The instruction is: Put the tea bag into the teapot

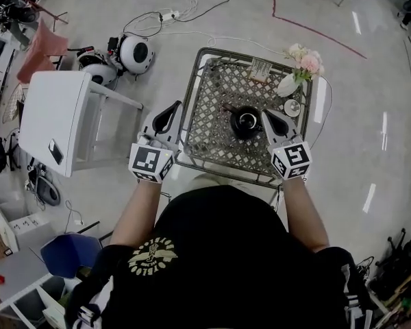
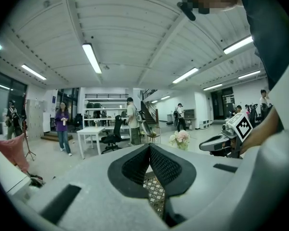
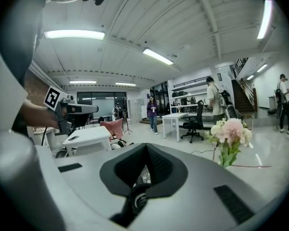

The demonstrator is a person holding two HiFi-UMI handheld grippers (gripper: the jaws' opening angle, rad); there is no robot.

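On tbl: 1 teapot, 1 vase

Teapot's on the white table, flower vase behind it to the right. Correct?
No: the head view shows the teapot on the metal lattice table; the white table stands apart to the left. The flower vase is behind it to the right.

A grey metal lattice-top table carries a white vase of pink flowers and a small round white dish near its far right corner, while a white rectangular table stands apart at its left.
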